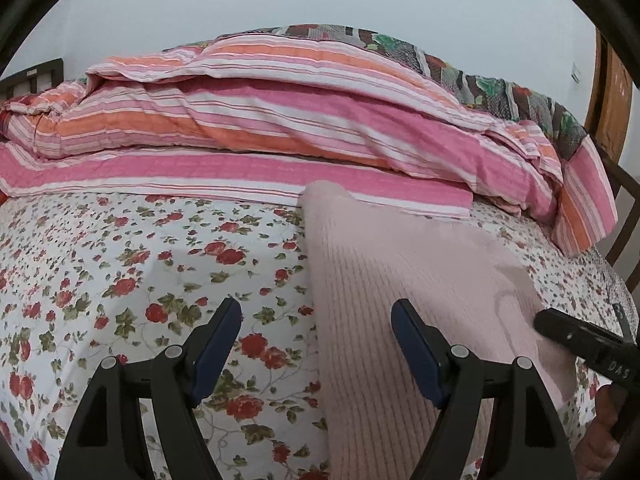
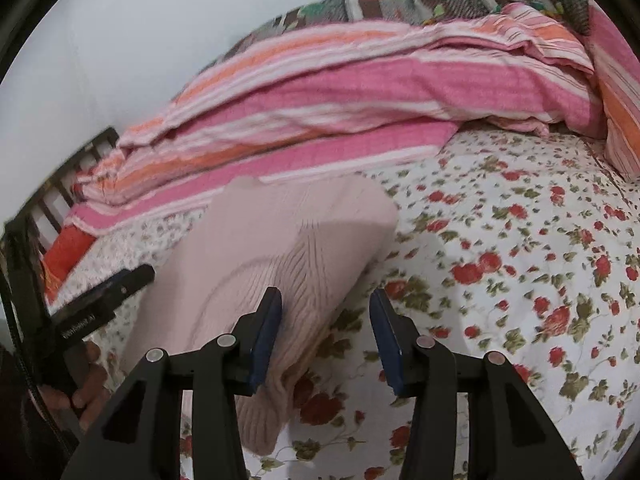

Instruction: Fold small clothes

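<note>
Right wrist view: my right tongs (image 2: pixel 326 332) hang released, nothing pinched, with the pink ribbed sweater (image 2: pixel 288 264) and its folded edge just off the left finger. It lies on the floral bedsheet (image 2: pixel 520 260), long axis running away toward the striped quilt (image 2: pixel 320 92). My left tongs (image 1: pixel 316 344) gape wide, empty, straddling its left edge. Right is nearer the hem. Lettering on either tool is too blurred to read.

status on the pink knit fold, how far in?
Done: the pink ribbed knit garment lies on the floral bedsheet, apparently doubled over already. In hand: nothing gripped; the left gripper straddles its left edge and the right gripper its right edge, jaws apart. Left: grasp an edge and finish the fold.
</note>
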Available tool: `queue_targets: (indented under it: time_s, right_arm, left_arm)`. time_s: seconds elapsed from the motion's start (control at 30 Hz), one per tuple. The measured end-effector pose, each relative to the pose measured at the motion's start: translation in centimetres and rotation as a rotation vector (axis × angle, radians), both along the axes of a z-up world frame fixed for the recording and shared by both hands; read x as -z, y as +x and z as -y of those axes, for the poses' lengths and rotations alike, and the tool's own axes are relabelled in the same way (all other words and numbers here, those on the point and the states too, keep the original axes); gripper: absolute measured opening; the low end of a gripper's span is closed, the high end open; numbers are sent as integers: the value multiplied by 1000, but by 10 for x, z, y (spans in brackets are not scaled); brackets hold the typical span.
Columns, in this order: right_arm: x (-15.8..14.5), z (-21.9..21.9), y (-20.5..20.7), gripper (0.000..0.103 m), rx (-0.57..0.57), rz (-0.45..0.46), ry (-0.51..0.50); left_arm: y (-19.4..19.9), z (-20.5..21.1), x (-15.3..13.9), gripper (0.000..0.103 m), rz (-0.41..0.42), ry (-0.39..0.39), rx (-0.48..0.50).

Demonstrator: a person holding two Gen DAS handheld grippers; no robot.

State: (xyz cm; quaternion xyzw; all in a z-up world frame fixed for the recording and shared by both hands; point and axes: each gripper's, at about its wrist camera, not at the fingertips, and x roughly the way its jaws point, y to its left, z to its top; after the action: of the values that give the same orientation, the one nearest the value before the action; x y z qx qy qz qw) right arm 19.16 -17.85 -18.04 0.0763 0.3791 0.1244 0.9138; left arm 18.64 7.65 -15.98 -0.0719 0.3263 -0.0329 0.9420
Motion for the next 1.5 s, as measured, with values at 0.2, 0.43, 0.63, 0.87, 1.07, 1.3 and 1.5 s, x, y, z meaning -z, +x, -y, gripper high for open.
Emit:
queue_targets:
  time_s: [0.2,0.43,0.63,0.87,1.07,1.3,1.5]
  right_arm:
    - [-5,-1,-4,42,5,24,-25]
    - [-7,4,0,42,21,8,-17]
    - [-9,5,-2,42,24,15,-29]
    - [-7,6,-1,42,26,9,-28]
    - [-11,0,-5,42,20,28,-67]
    - [-12,-6,-5,42,6,17,-124]
    - [-14,-7,-17,42,13,-14,-122]
  left_arm:
    - [1,4,3,77,-16,31,7]
    - [1,4,4,76,-19,18,27]
    - [3,3,5,76,-26,6,30]
    - [2,4,5,77,-29,26,30]
    - [-1,4,2,76,-29,35,40]
    - [-7,1,-2,76,-36,28,65]
    - [-5,0,-2,76,-75,9,70]
